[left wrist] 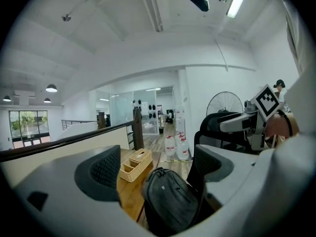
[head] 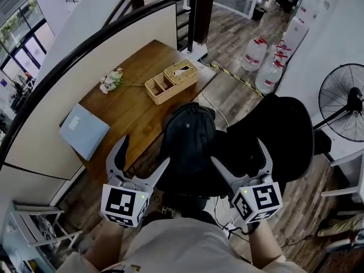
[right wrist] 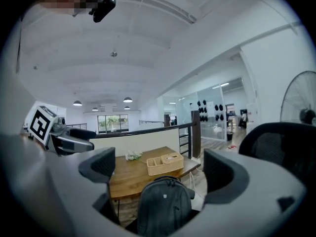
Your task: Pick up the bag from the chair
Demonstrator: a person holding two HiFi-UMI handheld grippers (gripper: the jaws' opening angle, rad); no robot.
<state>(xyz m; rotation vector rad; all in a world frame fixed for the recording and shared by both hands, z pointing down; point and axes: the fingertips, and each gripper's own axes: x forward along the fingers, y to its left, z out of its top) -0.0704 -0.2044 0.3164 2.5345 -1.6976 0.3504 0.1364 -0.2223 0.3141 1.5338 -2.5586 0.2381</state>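
The lower part of the bag (head: pixel 189 138) is hidden in the head view: the person's body and the two grippers cover it, and the seat of the chair (head: pixel 284 135) under it almost cannot be seen. In both gripper views the bottom of the bag (left wrist: pixel 170 201) is cut off by the gripper's own body. Its straps do not show in any view, and the foot of the chair is covered too. Whether the bag leans on the backrest is not clear.

The bag is dark grey and it stands on the chair seat, just left of the black mesh backrest and on the near side of the wooden table (head: pixel 131 107). Its long axis is near upright, a little tilted in the left gripper view, with the rounded top and the handle up. The front panel, with a small light mark, faces the grippers in the right gripper view (right wrist: pixel 164 206).

The left gripper (head: pixel 145 155) is held near the bag's left side and the right gripper (head: pixel 239 155) near its right side. Both have the jaws spread wide, with nothing pinched and no touch on the bag.

On the table are a wicker basket (head: pixel 170 81), some flowers (head: pixel 112 80) and a flat grey-blue thing (head: pixel 84 131). To the far right are water bottles (head: pixel 264 61) and a fan (head: pixel 344 101), which the picture edge cuts.
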